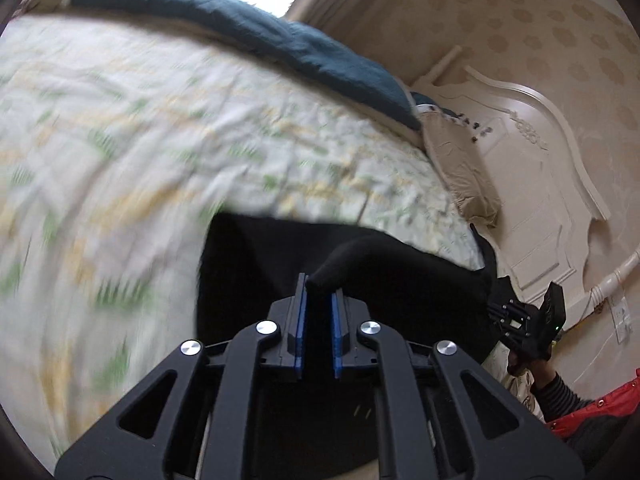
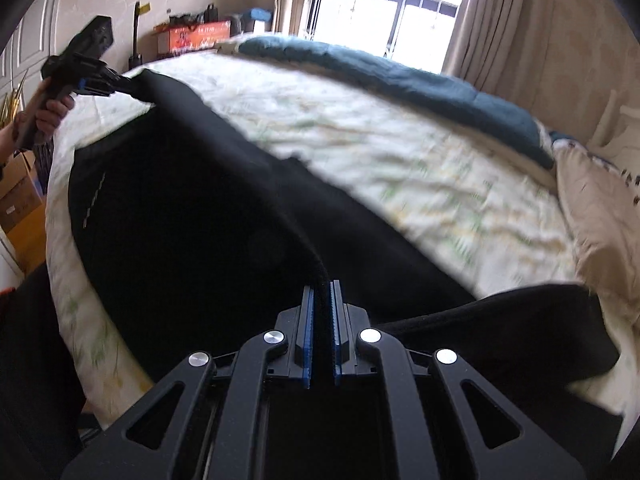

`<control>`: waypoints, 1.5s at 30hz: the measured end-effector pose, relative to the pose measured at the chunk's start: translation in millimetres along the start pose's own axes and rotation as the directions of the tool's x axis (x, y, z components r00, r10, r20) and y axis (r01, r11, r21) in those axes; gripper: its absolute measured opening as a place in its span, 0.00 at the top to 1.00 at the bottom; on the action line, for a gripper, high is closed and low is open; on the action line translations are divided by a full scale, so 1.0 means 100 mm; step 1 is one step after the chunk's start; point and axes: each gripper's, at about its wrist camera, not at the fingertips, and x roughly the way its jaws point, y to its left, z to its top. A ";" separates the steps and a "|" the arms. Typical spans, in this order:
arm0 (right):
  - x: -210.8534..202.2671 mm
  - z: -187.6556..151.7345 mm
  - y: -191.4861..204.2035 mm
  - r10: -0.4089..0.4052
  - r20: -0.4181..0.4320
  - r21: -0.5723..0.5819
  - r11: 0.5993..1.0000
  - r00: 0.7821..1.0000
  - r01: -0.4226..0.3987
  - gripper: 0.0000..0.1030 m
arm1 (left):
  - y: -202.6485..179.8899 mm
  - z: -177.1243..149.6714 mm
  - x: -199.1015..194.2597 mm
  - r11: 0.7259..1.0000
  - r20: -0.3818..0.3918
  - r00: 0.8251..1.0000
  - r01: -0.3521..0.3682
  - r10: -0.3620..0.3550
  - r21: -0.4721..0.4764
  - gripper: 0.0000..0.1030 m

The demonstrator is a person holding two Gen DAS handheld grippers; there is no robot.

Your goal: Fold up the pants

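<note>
Black pants (image 2: 192, 208) hang stretched over the near side of a bed, lifted at two points. In the left wrist view my left gripper (image 1: 320, 286) is shut on a bunched edge of the black pants (image 1: 400, 280), which rises between the blue pads. My right gripper (image 2: 322, 284) is shut on another edge of the cloth, a thin fold running up from between its pads. Each gripper shows in the other's view: the right gripper (image 1: 496, 304) at the pants' right corner, the left gripper (image 2: 116, 80) at their far left corner. The lower cloth is hidden behind the gripper bodies.
The bed carries a pale quilt (image 1: 160, 140) with green and yellow print, a dark teal blanket (image 2: 400, 76) along its far side and a beige pillow (image 2: 600, 208) by a white headboard (image 1: 540, 152). Cardboard boxes (image 2: 20, 196) stand left of the bed. A window (image 2: 380, 8) lies beyond.
</note>
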 end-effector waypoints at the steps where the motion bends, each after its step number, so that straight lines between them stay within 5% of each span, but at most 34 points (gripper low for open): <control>1: 0.05 -0.06 0.04 0.005 -0.013 -0.005 1.000 1.000 -0.005 0.93 | 0.05 -0.09 0.00 1.000 -0.007 1.000 -0.015 0.015 -0.016 0.89; 4: 0.09 -0.16 0.12 -0.008 -0.022 0.000 1.000 1.000 0.008 0.86 | 0.20 -0.40 0.04 0.987 -0.044 0.989 -0.146 0.143 -0.067 0.83; 6: 0.01 -0.19 0.09 0.004 -0.010 0.069 0.998 1.000 -0.003 0.78 | 0.26 -0.54 0.00 0.980 -0.050 0.986 -0.164 0.159 -0.113 0.65; 11: -0.33 -0.32 -0.11 0.097 0.082 0.344 0.931 0.992 -0.120 0.46 | 0.17 -0.83 -0.37 0.953 0.057 0.978 -0.183 0.202 -0.240 0.44; 14: -0.35 -0.50 -0.31 0.233 0.197 0.573 0.761 0.952 -0.305 0.45 | 0.02 -0.85 -0.38 0.949 0.117 0.973 -0.162 0.199 -0.270 0.36; 16: -0.28 -0.58 -0.35 0.267 0.225 0.630 0.694 0.937 -0.349 0.45 | -0.04 -0.84 -0.26 0.945 0.134 0.979 -0.107 0.154 -0.310 0.33; 20: -0.21 -0.67 -0.25 0.283 0.237 0.680 0.634 0.929 -0.367 0.45 | -0.05 -0.81 0.08 0.921 0.128 0.986 -0.053 0.111 -0.386 0.33; 28: -0.10 -0.69 -0.12 0.296 0.270 0.736 0.550 0.916 -0.395 0.41 | 0.04 -0.74 0.22 0.875 0.197 0.965 -0.061 0.175 -0.481 0.33; 31: -0.04 -0.68 -0.16 0.281 0.280 0.767 0.510 0.918 -0.390 0.41 | 0.08 -0.69 0.25 0.854 0.204 0.963 -0.048 0.178 -0.518 0.34; 35: -0.01 -0.70 -0.17 0.259 0.301 0.816 0.429 0.918 -0.389 0.38 | 0.11 -0.65 0.40 0.828 0.147 0.970 -0.082 0.195 -0.555 0.82; 39: 0.01 -0.70 -0.15 0.202 0.279 0.856 0.392 0.939 -0.338 0.38 | 0.15 -0.66 0.47 0.805 0.147 0.972 -0.062 0.183 -0.590 0.89; 42: 0.07 -0.71 -0.15 0.174 0.246 0.875 0.382 0.954 -0.296 0.57 | 0.10 -0.64 0.46 0.816 0.148 0.969 -0.080 0.199 -0.573 0.90; 43: 0.10 -0.73 -0.17 0.171 0.241 0.882 0.373 0.955 -0.289 0.70 | 0.10 -0.66 0.44 0.820 0.147 0.968 -0.085 0.203 -0.566 0.91; 45: 0.17 -0.79 -0.24 0.187 0.249 0.895 0.332 0.950 -0.299 0.83 | 0.05 -0.63 0.42 0.830 0.152 0.967 -0.091 0.206 -0.550 0.92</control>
